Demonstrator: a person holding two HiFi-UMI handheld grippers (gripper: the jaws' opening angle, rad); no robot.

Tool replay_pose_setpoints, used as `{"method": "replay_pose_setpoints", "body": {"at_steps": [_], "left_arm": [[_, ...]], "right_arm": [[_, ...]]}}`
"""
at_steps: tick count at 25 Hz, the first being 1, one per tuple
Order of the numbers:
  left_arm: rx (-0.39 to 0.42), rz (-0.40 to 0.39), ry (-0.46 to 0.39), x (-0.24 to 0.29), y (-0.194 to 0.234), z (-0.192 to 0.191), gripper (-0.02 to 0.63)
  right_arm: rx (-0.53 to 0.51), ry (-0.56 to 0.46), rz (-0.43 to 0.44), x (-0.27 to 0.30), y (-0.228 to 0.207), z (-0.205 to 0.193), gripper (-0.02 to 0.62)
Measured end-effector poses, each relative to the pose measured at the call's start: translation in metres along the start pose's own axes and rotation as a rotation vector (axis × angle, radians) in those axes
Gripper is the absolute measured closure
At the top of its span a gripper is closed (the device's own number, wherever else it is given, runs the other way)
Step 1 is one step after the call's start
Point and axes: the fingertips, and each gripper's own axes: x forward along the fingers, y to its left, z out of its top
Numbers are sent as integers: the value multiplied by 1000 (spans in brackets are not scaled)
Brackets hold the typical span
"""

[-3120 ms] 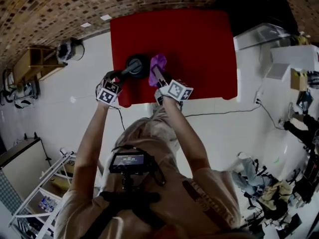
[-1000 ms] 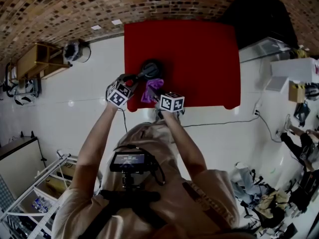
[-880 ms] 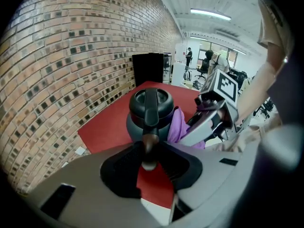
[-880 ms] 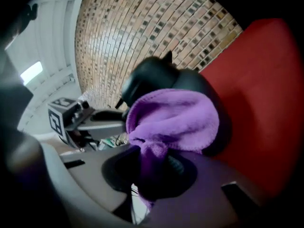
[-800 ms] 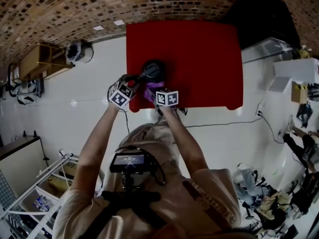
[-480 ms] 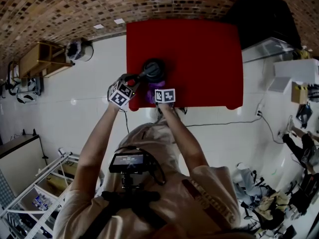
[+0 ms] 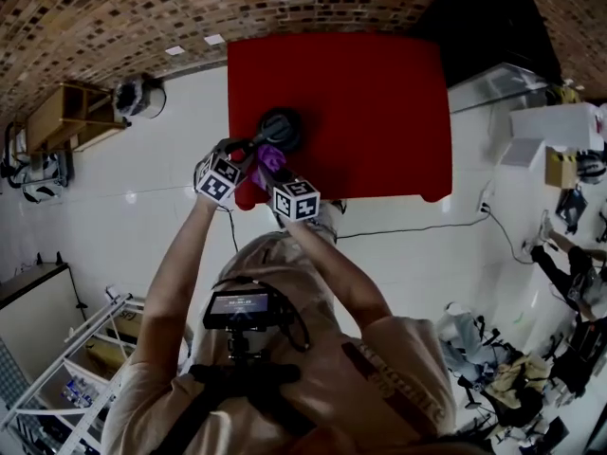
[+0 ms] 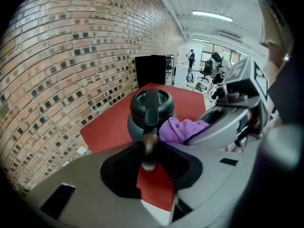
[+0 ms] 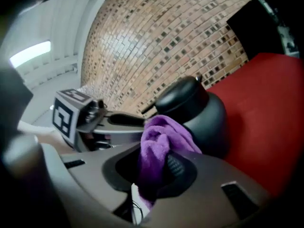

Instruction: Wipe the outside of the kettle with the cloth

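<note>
Lower left on the red table [image 7: 379,112] in the head view, the kettle [image 7: 279,129] stands upright. Its handle [image 8: 152,109] runs straight back into the left gripper [image 8: 148,153], which is clamped on its end. Only the right gripper view shows the right gripper [image 9: 159,167] pinching the purple cloth [image 9: 160,139] beside the kettle.

Purple cloth [image 9: 164,137], dark kettle [image 9: 206,110], red table [image 7: 379,93], mottled brown brickwork [image 8: 71,56]

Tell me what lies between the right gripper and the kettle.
Only the purple cloth, which the right gripper clamps, bunched before the kettle; the right gripper view shows it.
</note>
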Motion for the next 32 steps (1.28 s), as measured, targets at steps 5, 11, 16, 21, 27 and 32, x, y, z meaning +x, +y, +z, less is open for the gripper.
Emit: {"method": "replay_pose_setpoints", "body": {"at_steps": [5, 11, 16, 21, 27, 32], "left_arm": [[7, -5, 13, 6, -3, 5, 497], [-3, 4, 8, 0, -2, 1, 495], [-30, -17, -23, 2, -5, 6, 490], [-71, 24, -15, 5, -1, -4, 402], [-62, -32, 43, 20, -9, -12, 403], [-69, -34, 175, 29, -6, -24, 489]], "right_arm": [[35, 107, -90, 38, -58, -38, 517], [157, 224, -296, 65, -107, -88, 517], [140, 272, -248, 37, -94, -95, 515], [149, 188, -201, -23, -91, -69, 514], [-5, 93, -186, -105, -104, 5, 514], [-140, 20, -180, -151, -123, 70, 514]]}}
